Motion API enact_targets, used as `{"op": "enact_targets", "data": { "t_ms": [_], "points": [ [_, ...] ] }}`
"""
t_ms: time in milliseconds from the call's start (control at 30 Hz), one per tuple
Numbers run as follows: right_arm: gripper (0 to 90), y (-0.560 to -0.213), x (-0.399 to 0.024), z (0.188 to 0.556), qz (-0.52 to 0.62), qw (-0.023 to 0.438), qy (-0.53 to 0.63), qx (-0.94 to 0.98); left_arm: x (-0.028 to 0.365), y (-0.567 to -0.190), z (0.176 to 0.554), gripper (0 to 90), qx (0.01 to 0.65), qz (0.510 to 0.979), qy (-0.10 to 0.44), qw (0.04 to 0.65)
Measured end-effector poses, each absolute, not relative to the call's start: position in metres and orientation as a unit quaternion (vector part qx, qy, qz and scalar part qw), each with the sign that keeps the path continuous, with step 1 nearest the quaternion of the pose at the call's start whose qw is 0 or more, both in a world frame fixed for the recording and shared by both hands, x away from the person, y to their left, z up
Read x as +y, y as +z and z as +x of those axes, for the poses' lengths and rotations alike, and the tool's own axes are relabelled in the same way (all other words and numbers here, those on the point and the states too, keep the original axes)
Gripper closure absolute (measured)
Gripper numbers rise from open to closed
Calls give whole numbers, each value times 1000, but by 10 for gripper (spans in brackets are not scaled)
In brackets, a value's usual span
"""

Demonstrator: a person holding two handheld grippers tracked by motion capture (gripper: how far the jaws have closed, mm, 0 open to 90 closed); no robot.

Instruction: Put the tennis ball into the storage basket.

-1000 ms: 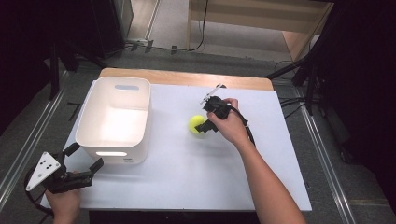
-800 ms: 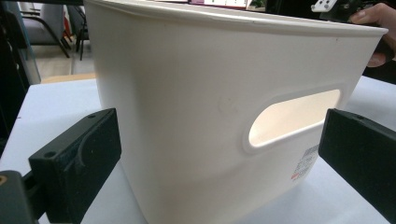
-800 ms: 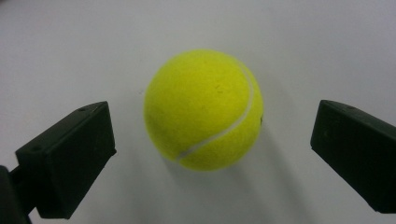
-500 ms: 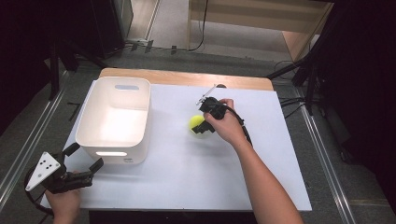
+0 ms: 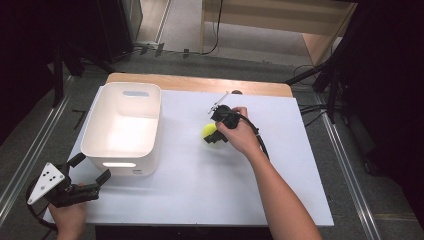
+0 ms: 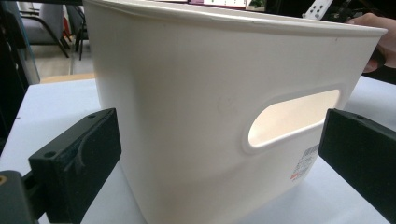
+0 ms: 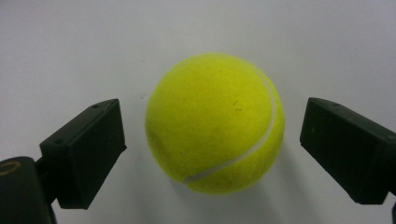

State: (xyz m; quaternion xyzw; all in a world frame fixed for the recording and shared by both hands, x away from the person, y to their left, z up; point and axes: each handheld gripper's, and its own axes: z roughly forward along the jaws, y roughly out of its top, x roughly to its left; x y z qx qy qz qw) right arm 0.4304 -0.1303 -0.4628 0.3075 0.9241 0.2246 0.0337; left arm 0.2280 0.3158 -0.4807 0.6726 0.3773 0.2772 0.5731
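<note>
R tool jaws apart w/ tennis ball between.

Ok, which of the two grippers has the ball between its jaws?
The right gripper, mid-table: its open jaws straddle the yellow tennis ball without touching it. The left gripper faces the white bin at the near left corner.

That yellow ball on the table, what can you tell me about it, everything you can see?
It is a tennis ball, bright yellow-green and fuzzy like felt, with one curved white seam running across it. It rests on the white tabletop, a little to the right of the white plastic bin and apart from it. The open right tongs sit around it, one black jaw on each side with gaps between, so nothing grips it yet.
</note>
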Motion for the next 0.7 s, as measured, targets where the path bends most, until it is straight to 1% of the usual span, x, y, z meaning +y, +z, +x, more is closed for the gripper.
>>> {"op": "enact_targets", "data": {
  "t_ms": [300, 333, 367, 400, 700],
  "points": [
    [56, -467, -127, 432, 308, 29, 219, 926, 316, -481, 228, 0, 377, 673, 277, 573],
    [73, -467, -127, 431, 307, 29, 218, 926, 316, -481, 228, 0, 377, 673, 277, 573],
    [137, -467, -127, 431, 307, 28, 218, 926, 316, -481, 228, 0, 377, 673, 277, 573],
    [151, -467, -126, 431, 304, 27, 219, 927, 316, -481, 228, 0, 377, 673, 277, 573],
    [169, -469, -124, 432, 310, 30, 213, 926, 316, -481, 228, 0, 377, 673, 276, 574]
  ]
}}
